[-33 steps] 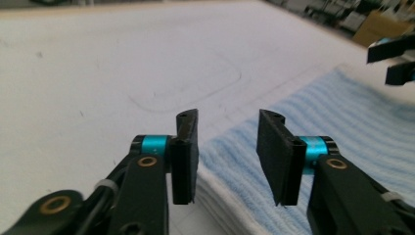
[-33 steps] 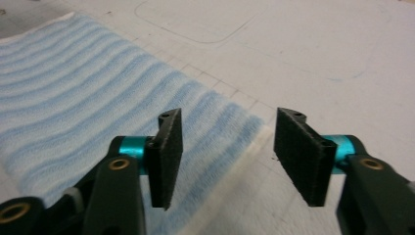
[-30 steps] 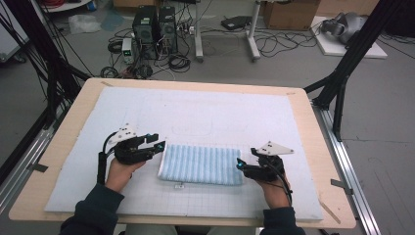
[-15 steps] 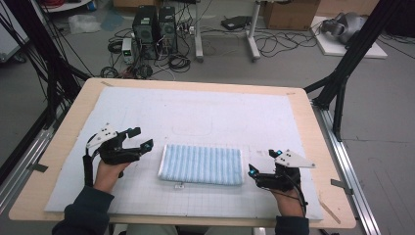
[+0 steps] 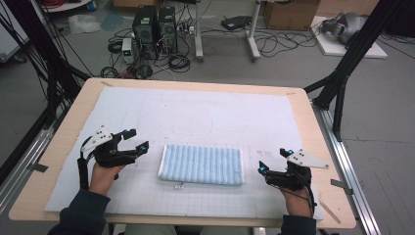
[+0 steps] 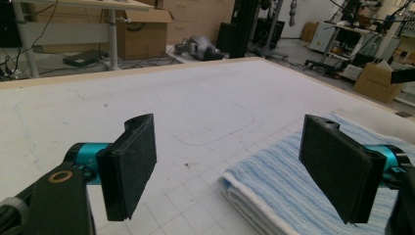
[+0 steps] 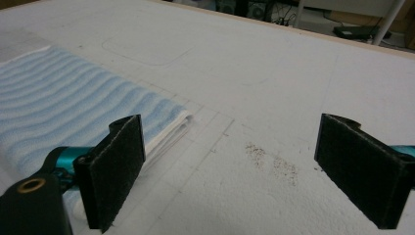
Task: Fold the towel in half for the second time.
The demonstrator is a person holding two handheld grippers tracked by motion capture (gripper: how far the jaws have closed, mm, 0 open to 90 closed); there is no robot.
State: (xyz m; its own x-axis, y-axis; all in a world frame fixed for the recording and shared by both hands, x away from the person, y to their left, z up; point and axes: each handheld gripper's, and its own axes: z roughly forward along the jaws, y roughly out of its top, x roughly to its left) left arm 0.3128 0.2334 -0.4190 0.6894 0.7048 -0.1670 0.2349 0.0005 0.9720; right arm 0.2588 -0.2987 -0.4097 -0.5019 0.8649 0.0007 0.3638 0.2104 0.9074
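A folded blue-and-white striped towel (image 5: pixel 202 164) lies flat on the white mat (image 5: pixel 205 117) near the table's front. My left gripper (image 5: pixel 136 139) is open, a short way to the left of the towel, with nothing between its jaws. In the left gripper view the towel (image 6: pixel 303 191) lies at lower right, partly behind the right jaw. My right gripper (image 5: pixel 273 159) is open too, just past the towel's right end. The right gripper view has the towel (image 7: pixel 63 107) at the left and bare mat between the jaws.
The wooden table edge (image 5: pixel 68 127) frames the mat. A faint rounded outline (image 5: pixel 192 128) is drawn on the mat behind the towel. Beyond the table stand computer towers (image 5: pixel 154 22), cables and a black frame leg (image 5: pixel 342 63) on the floor.
Both grippers let go of the towel's ends and drew outward, the left one to the left and the right one to the right. The towel stays folded in place.
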